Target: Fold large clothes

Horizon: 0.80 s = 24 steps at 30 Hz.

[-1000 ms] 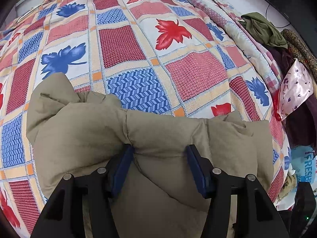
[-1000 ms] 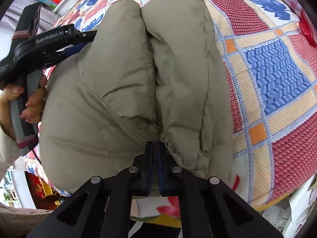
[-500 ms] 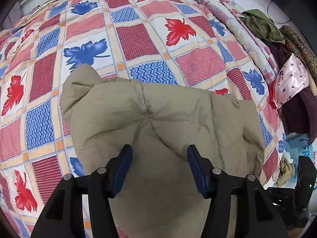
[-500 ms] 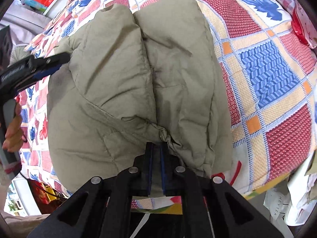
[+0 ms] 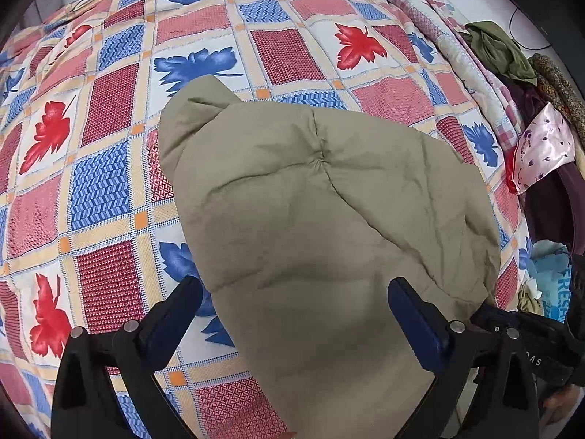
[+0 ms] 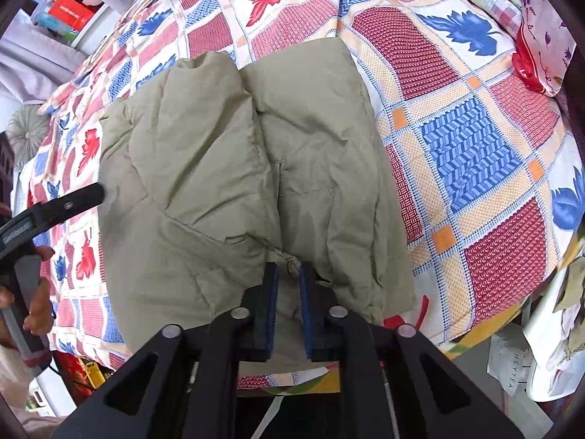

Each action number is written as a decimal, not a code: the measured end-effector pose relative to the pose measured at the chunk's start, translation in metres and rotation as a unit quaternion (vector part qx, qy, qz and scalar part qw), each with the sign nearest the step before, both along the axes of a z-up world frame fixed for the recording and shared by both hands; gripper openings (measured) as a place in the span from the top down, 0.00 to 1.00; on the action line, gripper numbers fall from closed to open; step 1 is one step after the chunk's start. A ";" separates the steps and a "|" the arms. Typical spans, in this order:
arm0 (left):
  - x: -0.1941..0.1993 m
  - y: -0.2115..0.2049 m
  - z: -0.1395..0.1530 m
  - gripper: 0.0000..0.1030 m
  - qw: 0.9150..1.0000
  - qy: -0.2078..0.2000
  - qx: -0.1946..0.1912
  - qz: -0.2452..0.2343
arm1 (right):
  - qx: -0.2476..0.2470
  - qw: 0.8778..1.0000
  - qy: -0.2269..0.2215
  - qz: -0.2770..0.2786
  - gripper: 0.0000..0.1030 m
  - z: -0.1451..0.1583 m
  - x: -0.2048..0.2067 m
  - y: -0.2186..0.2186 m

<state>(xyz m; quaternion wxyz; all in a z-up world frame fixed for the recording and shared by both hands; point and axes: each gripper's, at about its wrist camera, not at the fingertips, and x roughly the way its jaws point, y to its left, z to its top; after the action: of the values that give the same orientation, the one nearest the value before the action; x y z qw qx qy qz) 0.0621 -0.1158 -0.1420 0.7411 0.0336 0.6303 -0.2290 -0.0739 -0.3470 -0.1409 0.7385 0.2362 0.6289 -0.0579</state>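
Two hand-held grippers of mine over the folded khaki jacket [image 5: 329,219] on the bed [image 5: 109,146], left hand-held gripper [image 5: 294,307] spread wide, right hand-held gripper [image 6: 289,278] slightly parted at its hem, gripping nothing.

We see open bed [image 5: 256,36] beyond and left of the jacket [image 5: 329,219]. On the right, a clothes pile [image 5: 541,139] crowds the bed's edge.

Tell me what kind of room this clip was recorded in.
Most likely a bedroom in a home. A khaki padded jacket lies on a bed covered by a leaf-patterned patchwork quilt, and a heap of other clothes sits along the bed's edge.
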 end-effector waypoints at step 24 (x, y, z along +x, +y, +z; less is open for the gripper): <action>-0.001 0.048 -0.056 0.01 0.982 0.120 -0.130 0.069 | 0.101 0.993 -0.037 -0.051 0.19 -0.021 0.019 -0.080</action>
<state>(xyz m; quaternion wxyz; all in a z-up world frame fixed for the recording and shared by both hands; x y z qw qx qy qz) 0.0614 -0.0681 -0.1978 0.6724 -0.1347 0.6800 -0.2597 -0.0549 -0.4268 -0.1622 0.7297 0.3430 0.5911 -0.0229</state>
